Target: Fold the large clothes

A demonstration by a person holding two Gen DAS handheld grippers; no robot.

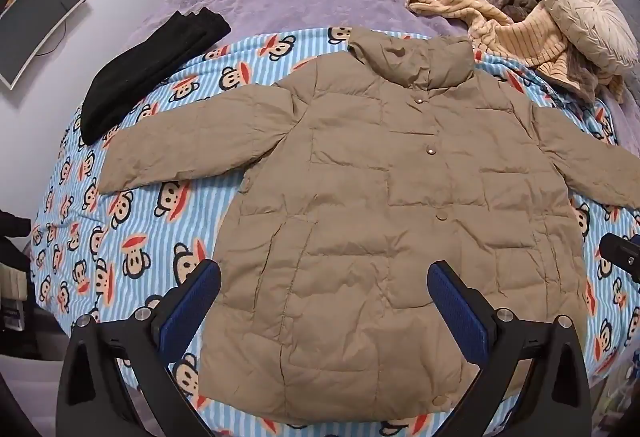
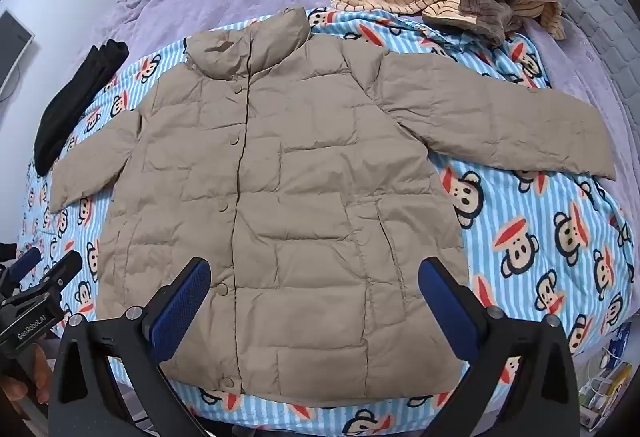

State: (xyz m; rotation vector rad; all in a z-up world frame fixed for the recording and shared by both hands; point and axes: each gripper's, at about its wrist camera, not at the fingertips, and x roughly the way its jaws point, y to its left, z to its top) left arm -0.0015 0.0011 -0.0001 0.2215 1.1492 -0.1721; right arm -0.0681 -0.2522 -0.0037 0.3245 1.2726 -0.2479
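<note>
Left view only: monitor point(image 1: 38, 17) at 10 o'clock.
Right view only: left gripper point(image 2: 36, 269) at 8 o'clock, printed "GenRobot.AI"; jaw state unclear there.
Left gripper, own view point(image 1: 324, 289): jaws released, empty.
Right gripper point(image 2: 314, 287): jaws released, empty.
Jacket point(image 1: 372, 217): flat, buttoned, centred on monkey-print sheet point(image 1: 132, 237), sleeves spread.
Open room: bare sheet at 3 and 9 o'clock.

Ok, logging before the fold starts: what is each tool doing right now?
Left tool: open, holding nothing.
Right tool: open, holding nothing.
</note>
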